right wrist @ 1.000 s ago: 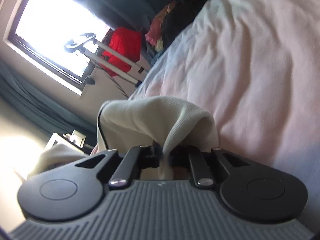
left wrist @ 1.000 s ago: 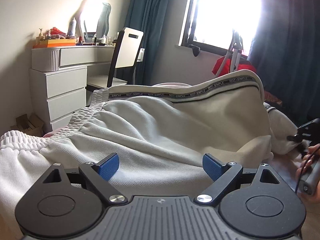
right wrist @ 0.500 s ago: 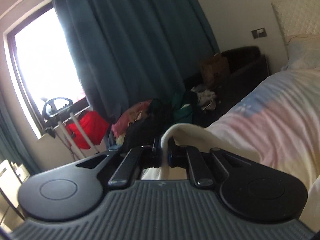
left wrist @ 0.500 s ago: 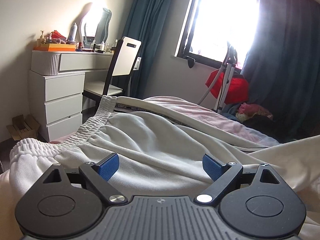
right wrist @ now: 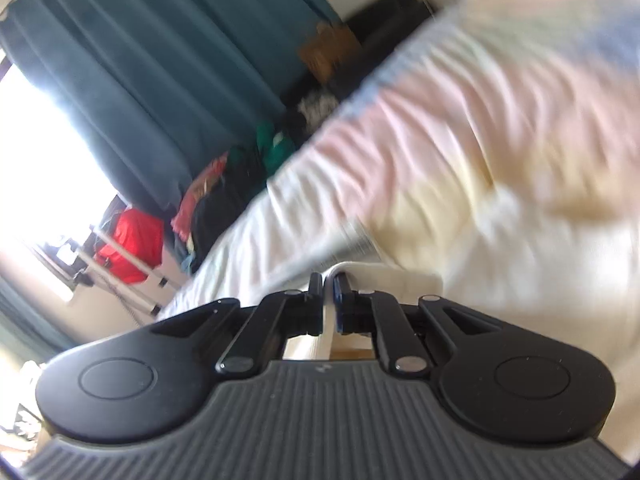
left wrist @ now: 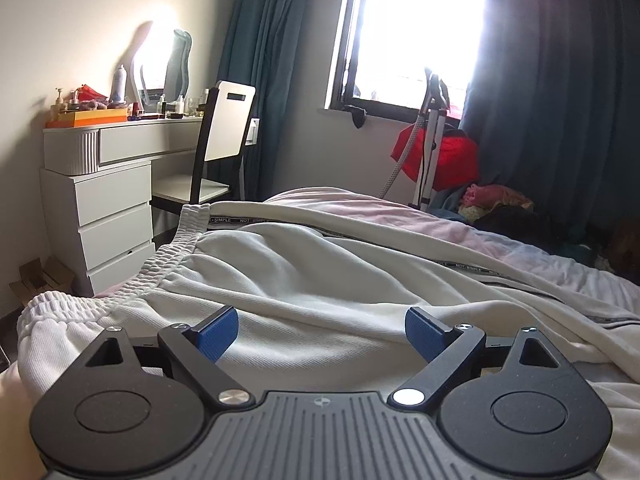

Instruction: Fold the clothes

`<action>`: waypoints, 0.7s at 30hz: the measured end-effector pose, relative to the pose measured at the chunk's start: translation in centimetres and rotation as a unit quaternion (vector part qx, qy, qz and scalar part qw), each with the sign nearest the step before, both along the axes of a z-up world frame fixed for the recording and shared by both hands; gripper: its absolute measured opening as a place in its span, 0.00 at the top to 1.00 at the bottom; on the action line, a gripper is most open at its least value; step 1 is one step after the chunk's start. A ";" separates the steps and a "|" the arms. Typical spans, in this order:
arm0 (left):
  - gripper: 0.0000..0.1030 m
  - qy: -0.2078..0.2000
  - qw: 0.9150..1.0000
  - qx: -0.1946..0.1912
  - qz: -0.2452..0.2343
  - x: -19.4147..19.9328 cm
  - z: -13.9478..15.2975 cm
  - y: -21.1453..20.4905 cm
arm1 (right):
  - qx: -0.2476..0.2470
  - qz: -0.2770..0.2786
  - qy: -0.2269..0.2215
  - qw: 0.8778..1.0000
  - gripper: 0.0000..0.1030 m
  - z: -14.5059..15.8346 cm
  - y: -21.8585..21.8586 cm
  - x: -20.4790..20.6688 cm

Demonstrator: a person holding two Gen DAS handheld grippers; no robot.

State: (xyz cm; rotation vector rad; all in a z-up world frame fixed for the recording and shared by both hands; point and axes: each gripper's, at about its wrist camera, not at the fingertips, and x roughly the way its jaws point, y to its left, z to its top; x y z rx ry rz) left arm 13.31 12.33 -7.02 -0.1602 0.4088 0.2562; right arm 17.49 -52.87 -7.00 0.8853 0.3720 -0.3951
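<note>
a: where are the white trousers (left wrist: 304, 280) right now?

b: spread over the bed (left wrist: 500, 240), elastic waistband (left wrist: 132, 284) toward the dresser (left wrist: 100, 200), one leg with a printed stripe running off to the right. the left gripper (left wrist: 322, 330) hovers just above the cloth with its blue pads (left wrist: 218, 332) spread wide, nothing between them.

a: and the other one?

b: the right gripper (right wrist: 329, 292) has its fingers pressed together on a thin fold of the same white fabric (right wrist: 331, 304), held over the bedsheet (right wrist: 440, 140). that view is smeared with motion blur.

a: what could go wrong from here?

b: my guess is the pinch is shallow. only a sliver of cloth shows between the pads, so a quick pull could slide it out and drop the leg in a heap. also, nothing pins the waistband end, so dragging the leg might tow the whole garment across the bed and crease it instead of laying it flat.

a: anything else?

b: the loose bulge of fabric in front of the left gripper could get folded in as a wrinkle if it isn't smoothed first.

a: what can't you make out?

b: which part of the trousers the right gripper holds, a cuff or a side seam, i can't tell. the second leg is mostly hidden under the first. the far right end of the garment runs out of the left view, and the gripper bodies cover the cloth closest to each camera.
</note>
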 end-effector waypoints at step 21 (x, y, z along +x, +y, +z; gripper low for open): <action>0.11 0.054 0.997 0.001 -0.056 1.8 -2.4 -2.3 | 0.077 -0.034 0.023 0.996 0.93 -2.2 -1.9 5.0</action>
